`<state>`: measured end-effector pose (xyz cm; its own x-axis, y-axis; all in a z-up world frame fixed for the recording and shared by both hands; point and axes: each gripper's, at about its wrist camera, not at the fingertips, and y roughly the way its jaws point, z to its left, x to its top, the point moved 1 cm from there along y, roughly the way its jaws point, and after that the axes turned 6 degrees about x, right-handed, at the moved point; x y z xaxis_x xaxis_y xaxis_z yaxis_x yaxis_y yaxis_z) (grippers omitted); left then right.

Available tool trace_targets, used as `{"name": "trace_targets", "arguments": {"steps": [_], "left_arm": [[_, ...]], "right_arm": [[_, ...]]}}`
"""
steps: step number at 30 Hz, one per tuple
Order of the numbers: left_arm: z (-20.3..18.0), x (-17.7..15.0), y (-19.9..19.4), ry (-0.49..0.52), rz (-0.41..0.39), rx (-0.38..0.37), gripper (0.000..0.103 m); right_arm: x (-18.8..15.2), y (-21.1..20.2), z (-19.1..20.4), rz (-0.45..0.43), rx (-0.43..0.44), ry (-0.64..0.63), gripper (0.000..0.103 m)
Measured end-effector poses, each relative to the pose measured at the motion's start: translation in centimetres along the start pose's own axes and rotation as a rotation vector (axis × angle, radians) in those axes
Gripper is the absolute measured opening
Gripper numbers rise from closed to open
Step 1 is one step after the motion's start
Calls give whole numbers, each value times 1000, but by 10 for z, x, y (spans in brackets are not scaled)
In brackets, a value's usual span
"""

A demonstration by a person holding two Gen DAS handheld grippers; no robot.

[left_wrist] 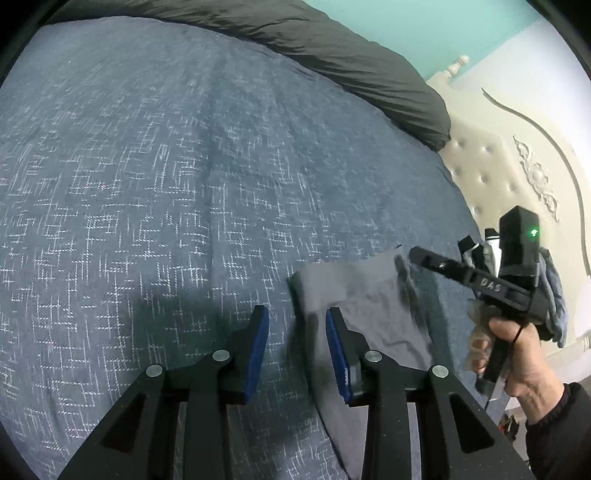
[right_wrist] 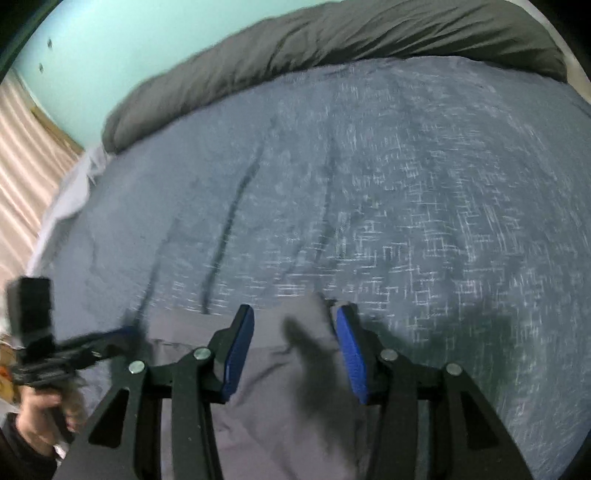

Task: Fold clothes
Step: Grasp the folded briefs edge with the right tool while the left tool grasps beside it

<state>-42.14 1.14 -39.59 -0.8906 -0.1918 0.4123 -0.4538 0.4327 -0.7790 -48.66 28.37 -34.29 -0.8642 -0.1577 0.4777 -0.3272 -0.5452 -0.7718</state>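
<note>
- The grey garment [left_wrist: 369, 306] lies flat on the bed [left_wrist: 166, 184], at about 5 o'clock in the left wrist view and at 6 o'clock in the right wrist view.
- The left gripper [left_wrist: 297, 328] hovers over the garment's left edge with its blue pads [left_wrist: 258, 350] apart; one finger is above the bedspread, the other above the cloth, and neither pad presses on it.
- The right gripper [right_wrist: 293, 328] hangs above the garment's far edge, its pads [right_wrist: 351, 354] apart with cloth below the gap and no pinch showing; its picture is smeared by motion.
- In the left wrist view the right gripper appears at 3 o'clock, held by a hand [left_wrist: 517, 362] in a dark sleeve.
- No containers show.
- The bedspread is blue-grey with a white cross-hatch pattern.
- A dark grey duvet [left_wrist: 332, 48] is bunched along the bed's far side, at 12 to 1 o'clock.
- A cream tufted headboard [left_wrist: 491, 166] stands at 3 o'clock, against a turquoise wall [left_wrist: 424, 29].
</note>
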Motion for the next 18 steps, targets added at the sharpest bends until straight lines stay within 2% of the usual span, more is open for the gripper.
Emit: {"name": "trace_targets", "arguments": {"steps": [7,11,18], "left_arm": [[3,-1,5,-8,4,6,35],[2,-2,6,-2,6,7,35],[-6,0,15,-4,16,-2,36]], "right_arm": [[-4,21,4,48,-32,-69,5],[-7,10,-4,8,-54,-49,3],[-7,6,-14,-1,-61,-51,5]]}}
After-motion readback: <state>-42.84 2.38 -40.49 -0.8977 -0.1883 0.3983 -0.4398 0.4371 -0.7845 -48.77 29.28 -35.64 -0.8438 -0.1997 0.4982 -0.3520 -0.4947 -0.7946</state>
